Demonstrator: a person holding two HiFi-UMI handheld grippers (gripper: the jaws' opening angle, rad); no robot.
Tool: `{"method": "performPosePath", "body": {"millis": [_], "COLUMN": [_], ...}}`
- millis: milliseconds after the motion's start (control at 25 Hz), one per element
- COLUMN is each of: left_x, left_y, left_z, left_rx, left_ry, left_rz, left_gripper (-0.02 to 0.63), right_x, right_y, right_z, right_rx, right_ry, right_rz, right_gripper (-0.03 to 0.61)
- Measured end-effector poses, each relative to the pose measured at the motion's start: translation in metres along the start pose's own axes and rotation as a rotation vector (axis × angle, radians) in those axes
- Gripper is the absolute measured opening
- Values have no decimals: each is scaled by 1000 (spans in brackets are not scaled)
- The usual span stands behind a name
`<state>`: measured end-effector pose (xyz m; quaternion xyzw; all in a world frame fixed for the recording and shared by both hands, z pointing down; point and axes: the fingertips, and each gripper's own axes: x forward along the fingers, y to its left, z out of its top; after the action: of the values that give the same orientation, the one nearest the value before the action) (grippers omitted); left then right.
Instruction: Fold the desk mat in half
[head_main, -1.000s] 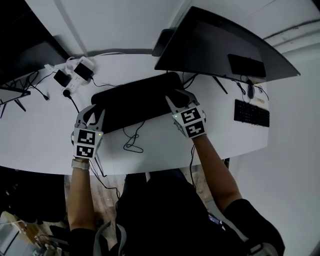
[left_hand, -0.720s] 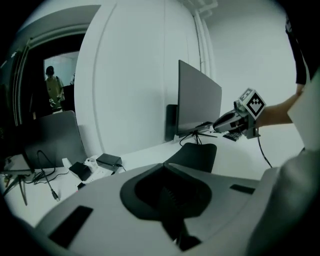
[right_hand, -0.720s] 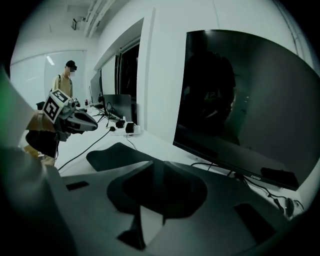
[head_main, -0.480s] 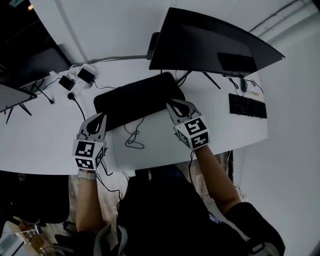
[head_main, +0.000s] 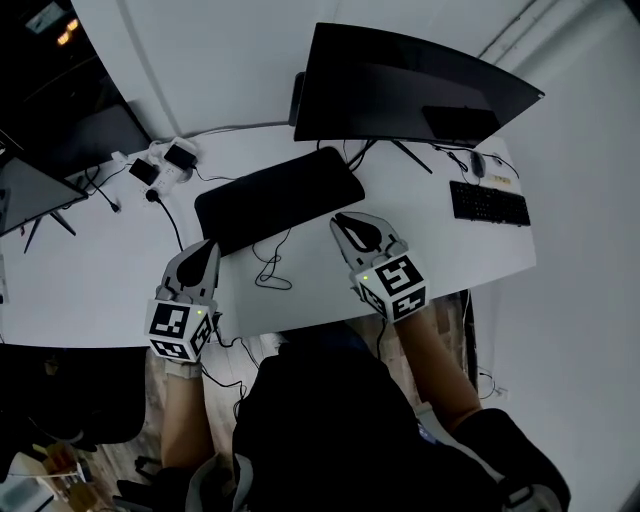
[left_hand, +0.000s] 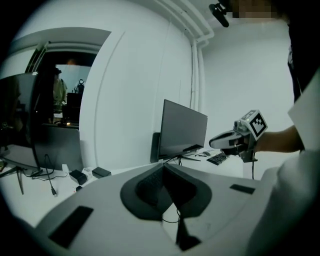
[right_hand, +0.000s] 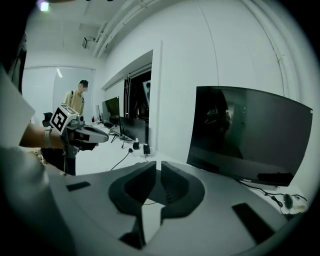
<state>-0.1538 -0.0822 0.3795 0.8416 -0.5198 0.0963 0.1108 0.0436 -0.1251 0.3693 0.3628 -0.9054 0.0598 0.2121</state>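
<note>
Now, lowest in the head view, the person's forearms reach up from the bottom of the frame to the near edge of the white desk (head_main: 90, 290). The left gripper (head_main: 204, 250) sits lower left and the right gripper (head_main: 346, 222) just right of centre. Each gripper's own view shows its jaws pressed together with nothing between them.

A second ago both grippers were further up the frame, at the mat's near corners, with their jaws partly open. Since then they have drawn back toward the person and closed empty.

Just above them a thin cable (head_main: 268, 270) loops on bare desk. Beyond it the black desk mat (head_main: 275, 198) lies by itself, slanted across the middle of the frame and apart from both grippers. Its outline looks short and compact, so I judge the fold to be made already and the hands to be retiring, though the layers cannot be made out from here.

Further up stands the dark monitor (head_main: 405, 85), with a keyboard (head_main: 489, 205) at the right.
</note>
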Motion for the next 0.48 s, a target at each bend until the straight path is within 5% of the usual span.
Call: {"method": "performPosePath", "body": {"millis": [480], "left_x": [-50], "left_y": [-39], "left_z": [38], "left_rx": [49], "left_ry": [-101], "left_rz": [7], "left_gripper": [8], "right_x": [-52], "right_y": [58], "right_z": [32], "right_rx": [5], "right_ry": [-105], "right_rz": [55], "right_gripper": [40]}}
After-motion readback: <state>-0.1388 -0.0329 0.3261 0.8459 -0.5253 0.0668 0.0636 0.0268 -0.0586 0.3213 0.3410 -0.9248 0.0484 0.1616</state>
